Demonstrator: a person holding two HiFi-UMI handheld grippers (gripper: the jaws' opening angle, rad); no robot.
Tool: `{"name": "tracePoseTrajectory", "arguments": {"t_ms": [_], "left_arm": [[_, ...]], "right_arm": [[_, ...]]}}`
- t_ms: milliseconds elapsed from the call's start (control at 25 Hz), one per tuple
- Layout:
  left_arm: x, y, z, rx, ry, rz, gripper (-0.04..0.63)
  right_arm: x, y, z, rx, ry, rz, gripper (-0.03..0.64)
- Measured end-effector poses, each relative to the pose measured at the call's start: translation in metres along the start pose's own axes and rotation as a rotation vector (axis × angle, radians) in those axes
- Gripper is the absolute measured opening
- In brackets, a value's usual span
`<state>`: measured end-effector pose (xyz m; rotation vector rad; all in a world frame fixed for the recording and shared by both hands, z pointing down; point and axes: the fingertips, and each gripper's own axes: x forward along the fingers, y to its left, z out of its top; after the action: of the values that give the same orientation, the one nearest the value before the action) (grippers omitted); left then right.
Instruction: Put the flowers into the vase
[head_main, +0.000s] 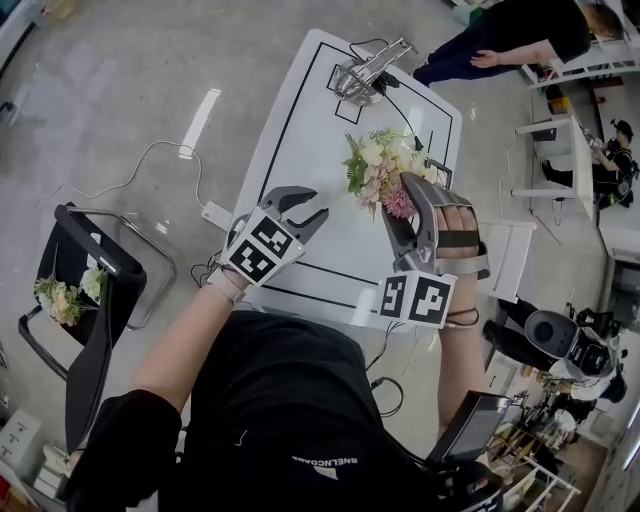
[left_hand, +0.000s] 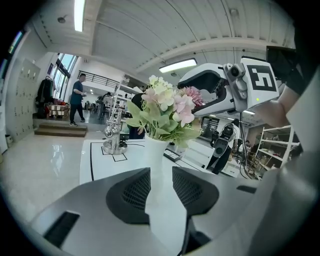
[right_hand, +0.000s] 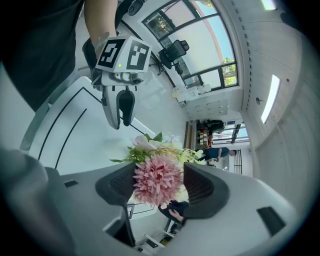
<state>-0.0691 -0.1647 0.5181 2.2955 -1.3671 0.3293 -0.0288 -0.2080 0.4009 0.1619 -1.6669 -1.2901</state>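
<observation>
The white ceramic vase (left_hand: 154, 150) is largely hidden in the head view beneath its own bouquet of cream, pink and green artificial flowers (head_main: 378, 160). Its neck and body show only in the left gripper view, and its foot is cut off there by the jaws. The vase stands upright on the white table with black outline markings (head_main: 300, 130), toward that table's right edge, and holds the whole bouquet.

The right gripper (head_main: 400, 200) has its jaws wide apart on either side of a round pink bloom (right_hand: 156, 182) at the bouquet's near side, and they do not clamp it. The left gripper (head_main: 312, 204) sits to the left of the vase and short of it, its jaws parted on nothing, with the vase seen beyond the gap.

A polished metal stand (head_main: 362, 72) occupies the table's far end, well apart from the vase. A black folding chair (head_main: 95, 320) on the floor at left carries a second small bunch of flowers (head_main: 65, 298).
</observation>
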Motion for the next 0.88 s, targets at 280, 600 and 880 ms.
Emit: {"name": "tracePoseTrajectory", "arguments": {"t_ms": [280,600,880], "left_arm": [[-0.01,-0.006,0.001,0.005,0.0,0.005,0.118],[-0.026,-0.011,0.004,0.023,-0.018,-0.003,0.118],[-0.044,-0.024,0.026,0.055,-0.069,-0.058,0.118]], "right_arm": [[-0.016,0.0,0.0,0.05,-0.028,0.021,0.296],[-0.039,-0.009,0.006,0.234,-0.071,-0.002,0.299],[-0.073,-0.022,-0.004,0.548,-0.115,-0.078,0.298]]}}
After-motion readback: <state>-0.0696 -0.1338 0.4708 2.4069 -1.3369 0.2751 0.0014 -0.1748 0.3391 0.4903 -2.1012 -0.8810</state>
